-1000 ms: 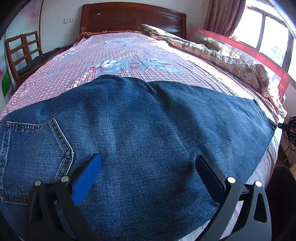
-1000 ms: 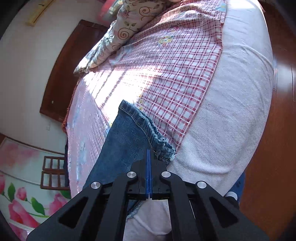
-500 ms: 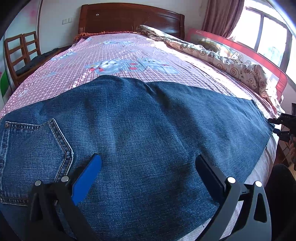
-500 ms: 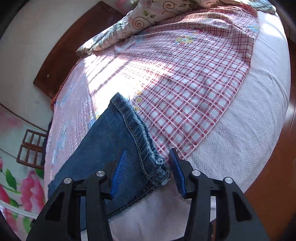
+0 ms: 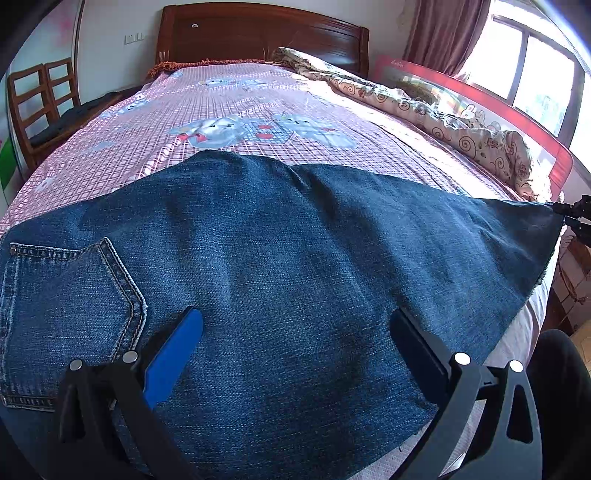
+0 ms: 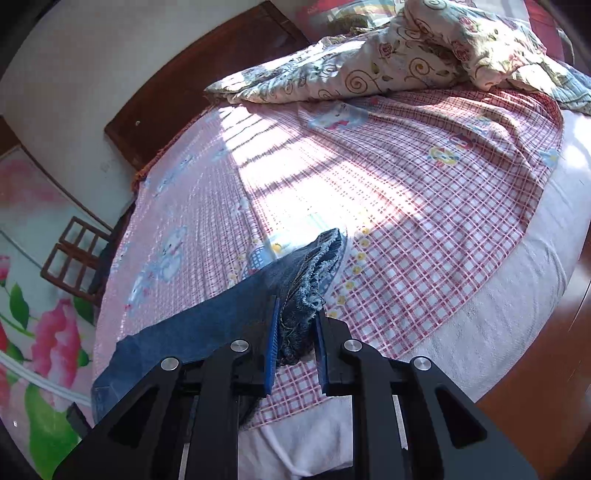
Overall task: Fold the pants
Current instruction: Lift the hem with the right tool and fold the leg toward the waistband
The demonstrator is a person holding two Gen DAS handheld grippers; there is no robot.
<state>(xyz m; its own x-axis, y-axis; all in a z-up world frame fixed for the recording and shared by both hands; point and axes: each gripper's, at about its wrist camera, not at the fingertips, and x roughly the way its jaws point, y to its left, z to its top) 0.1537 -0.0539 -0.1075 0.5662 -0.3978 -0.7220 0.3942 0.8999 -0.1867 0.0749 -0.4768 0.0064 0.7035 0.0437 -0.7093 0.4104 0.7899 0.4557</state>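
Blue denim pants (image 5: 280, 266) lie spread across the foot of the bed, with a back pocket (image 5: 70, 295) at the left. My left gripper (image 5: 295, 328) is open and hovers just over the denim near its front edge. My right gripper (image 6: 295, 325) is shut on the bunched, frayed leg hem (image 6: 314, 273) and holds it lifted off the sheet. In the left wrist view the right gripper (image 5: 572, 218) shows at the far right, holding the raised hem corner.
The bed has a pink checked sheet (image 5: 236, 110) and a dark wooden headboard (image 5: 258, 33). A rumpled floral quilt (image 6: 388, 55) lies along the window side by a red rail (image 5: 517, 125). Wooden chairs (image 5: 33, 107) stand to the left. The white mattress edge (image 6: 535, 295) drops to the wood floor.
My right gripper opened around the leg hem, then closed on it and lifted it up off the sheet. My left gripper has stayed open over the denim.
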